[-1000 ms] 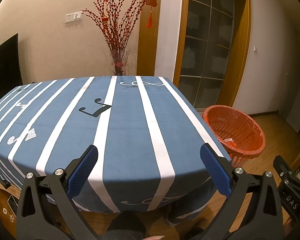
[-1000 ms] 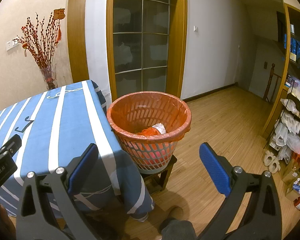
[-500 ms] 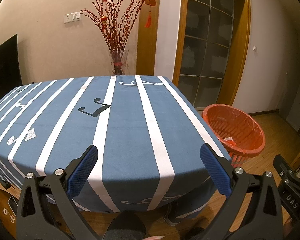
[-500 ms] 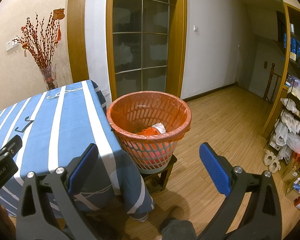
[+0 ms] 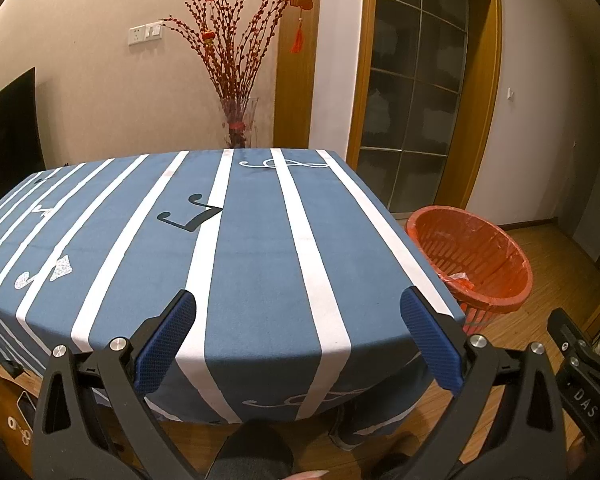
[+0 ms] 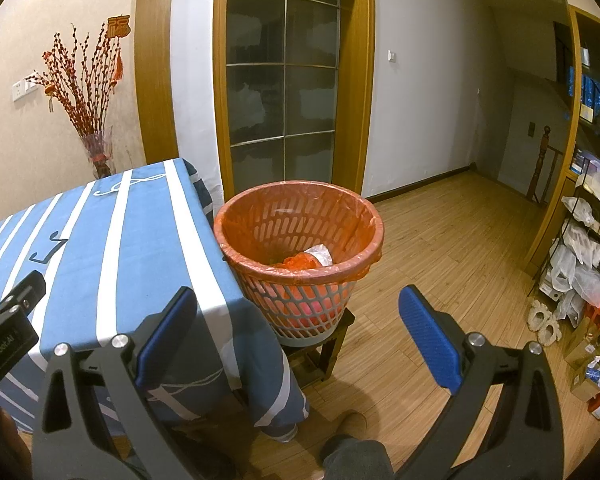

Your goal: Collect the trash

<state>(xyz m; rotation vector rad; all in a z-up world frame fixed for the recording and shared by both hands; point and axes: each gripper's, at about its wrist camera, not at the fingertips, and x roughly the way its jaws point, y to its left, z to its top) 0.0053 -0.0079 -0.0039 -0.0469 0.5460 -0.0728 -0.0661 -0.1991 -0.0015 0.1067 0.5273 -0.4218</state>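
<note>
**Both grippers empty, held level at the table's near edge**

My left gripper (image 5: 298, 312) hangs spread wide over the striped tabletop (image 5: 260, 248), holding nothing. My right gripper (image 6: 298, 312) is equally spread, aimed past the corner at the orange wastebasket (image 6: 300, 236) beside the table, where red and white trash (image 6: 306, 258) lies inside.

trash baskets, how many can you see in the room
1: the orange basket stands on a small stool by the table's right edge, with some trash inside. Others may be out of view.
</note>
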